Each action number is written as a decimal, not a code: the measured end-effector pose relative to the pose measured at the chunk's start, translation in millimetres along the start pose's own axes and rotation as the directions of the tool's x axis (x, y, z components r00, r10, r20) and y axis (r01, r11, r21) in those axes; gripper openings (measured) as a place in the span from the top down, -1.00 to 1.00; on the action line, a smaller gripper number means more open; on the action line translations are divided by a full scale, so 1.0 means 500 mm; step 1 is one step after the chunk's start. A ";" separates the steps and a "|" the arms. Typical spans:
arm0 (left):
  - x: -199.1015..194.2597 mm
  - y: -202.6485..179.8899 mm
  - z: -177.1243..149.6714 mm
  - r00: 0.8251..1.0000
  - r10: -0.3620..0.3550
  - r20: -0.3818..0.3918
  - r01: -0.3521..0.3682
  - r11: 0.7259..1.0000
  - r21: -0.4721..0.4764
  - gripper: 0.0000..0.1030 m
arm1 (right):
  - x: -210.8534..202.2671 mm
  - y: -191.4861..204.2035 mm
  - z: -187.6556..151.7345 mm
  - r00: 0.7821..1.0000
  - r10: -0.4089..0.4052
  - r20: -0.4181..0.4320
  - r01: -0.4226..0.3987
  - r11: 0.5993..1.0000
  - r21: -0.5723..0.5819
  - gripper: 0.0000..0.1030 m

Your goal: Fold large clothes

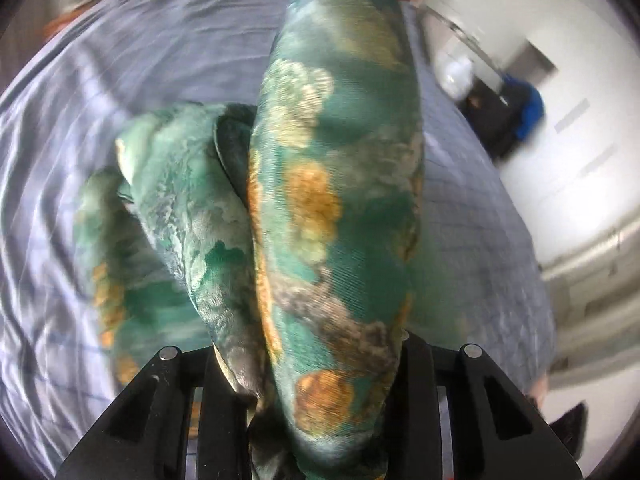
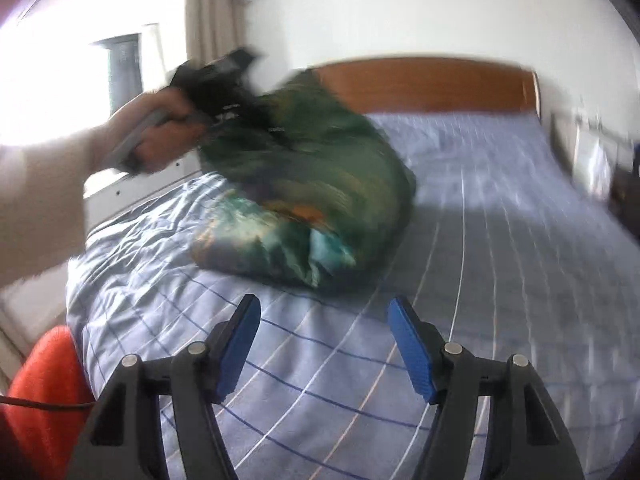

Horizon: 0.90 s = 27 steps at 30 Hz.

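Note:
A large green garment with gold and cream flower print (image 1: 332, 184) hangs from my left gripper (image 1: 316, 396), which is shut on it; its fingers are hidden under the cloth. In the right wrist view the same garment (image 2: 316, 188) is bunched, lifted at its top by the left gripper (image 2: 224, 80) in a hand, its lower part resting on the bed (image 2: 500, 280). My right gripper (image 2: 322, 320) is open and empty, blue pads (image 2: 408, 340) apart, above the bed's near side, short of the garment.
The bed has a blue striped sheet (image 1: 100, 92) and a wooden headboard (image 2: 428, 84). An orange object (image 2: 44, 376) sits at the bed's near left corner. A window with curtain (image 2: 120, 60) is at left. Dark bags (image 1: 508, 116) stand by the wall.

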<state>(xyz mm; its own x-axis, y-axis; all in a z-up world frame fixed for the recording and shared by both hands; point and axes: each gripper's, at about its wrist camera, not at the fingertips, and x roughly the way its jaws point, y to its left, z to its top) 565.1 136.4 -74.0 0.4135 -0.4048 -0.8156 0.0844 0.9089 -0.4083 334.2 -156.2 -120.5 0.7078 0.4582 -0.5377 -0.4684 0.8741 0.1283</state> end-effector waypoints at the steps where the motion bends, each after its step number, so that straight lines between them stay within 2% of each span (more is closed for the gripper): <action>1: 0.001 0.028 -0.013 1.000 0.009 0.001 -0.009 0.999 -0.030 0.39 | 0.012 -0.019 0.014 1.000 0.011 -0.008 -0.011 0.999 0.048 -0.19; 3: 0.023 0.097 -0.032 1.000 0.010 -0.013 -0.011 0.995 -0.103 0.36 | 0.038 -0.053 0.060 1.000 0.007 0.001 -0.007 0.994 0.113 -0.06; 6: 0.046 0.154 -0.062 0.998 -0.059 0.005 0.059 0.982 -0.182 0.29 | 0.077 -0.083 0.145 0.999 0.017 0.034 -0.022 0.988 0.155 0.23; 8: 0.054 0.162 -0.073 0.995 -0.093 0.022 0.096 0.978 -0.187 0.16 | 0.138 -0.076 0.214 0.998 0.044 0.055 -0.051 0.988 0.148 0.25; 11: 0.063 0.193 -0.095 0.987 -0.153 0.047 0.159 0.967 -0.199 -0.07 | 0.263 -0.034 0.294 0.985 0.164 0.049 -0.168 0.980 0.102 0.25; 13: 0.060 0.239 -0.118 0.975 -0.209 0.074 0.221 0.943 -0.250 -0.10 | 0.393 -0.005 0.295 0.972 0.218 -0.093 -0.212 0.975 0.073 0.25; 14: 0.062 0.251 -0.127 0.968 -0.237 0.077 0.249 0.930 -0.269 -0.11 | 0.458 0.005 0.271 0.955 0.215 -0.205 -0.201 0.976 0.088 0.25; 15: 0.062 0.266 -0.135 0.957 -0.279 0.073 0.288 0.914 -0.286 -0.11 | 0.508 0.009 0.247 0.944 0.180 -0.276 -0.161 0.983 0.088 0.25; 16: 0.057 0.273 -0.142 0.954 -0.292 0.066 0.298 0.910 -0.289 -0.12 | 0.538 0.022 0.222 0.943 0.125 -0.309 -0.119 0.992 0.040 0.25; 17: 0.050 0.273 -0.145 0.956 -0.289 0.058 0.293 0.913 -0.283 -0.20 | 0.535 0.036 0.214 0.953 0.102 -0.285 -0.109 0.994 -0.008 0.25; 19: 0.024 0.264 -0.143 0.970 -0.240 0.037 0.241 0.938 -0.249 -0.38 | 0.520 0.055 0.220 0.961 0.084 -0.265 -0.100 0.994 -0.045 0.25; 21: -0.018 0.249 -0.139 0.990 -0.130 0.044 0.137 0.971 -0.198 -0.51 | 0.513 0.057 0.228 0.960 0.078 -0.270 -0.093 0.995 -0.043 0.25; 22: -0.044 0.239 -0.138 0.997 -0.055 0.059 0.064 0.983 -0.174 -0.63 | 0.514 0.057 0.231 0.959 0.068 -0.275 -0.085 0.995 -0.048 0.25; 23: -0.065 0.232 -0.136 0.997 0.001 0.075 0.011 0.987 -0.159 -0.64 | 0.518 0.053 0.236 0.958 0.064 -0.281 -0.080 0.996 -0.047 0.25; 24: -0.086 0.225 -0.132 0.993 0.057 0.101 -0.041 0.988 -0.151 -0.64 | 0.521 0.046 0.242 0.956 0.066 -0.286 -0.080 0.996 -0.038 0.25; 25: -0.117 0.211 -0.131 0.982 0.111 0.152 -0.088 0.985 -0.149 -0.63 | 0.533 0.048 0.236 0.955 0.068 -0.288 -0.081 0.996 -0.034 0.25; 27: -0.164 0.172 -0.120 0.952 0.162 0.260 -0.133 0.983 -0.124 -0.63 | 0.529 0.049 0.239 0.954 0.060 -0.294 -0.073 0.997 -0.033 0.25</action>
<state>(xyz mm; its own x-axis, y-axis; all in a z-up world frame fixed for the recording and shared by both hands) 484.2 242.0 -66.7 0.6428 -0.2125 -0.7360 -0.0845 0.9352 -0.3438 573.1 5.9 -160.0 0.4920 0.4422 -0.7499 -0.5358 0.8327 0.1396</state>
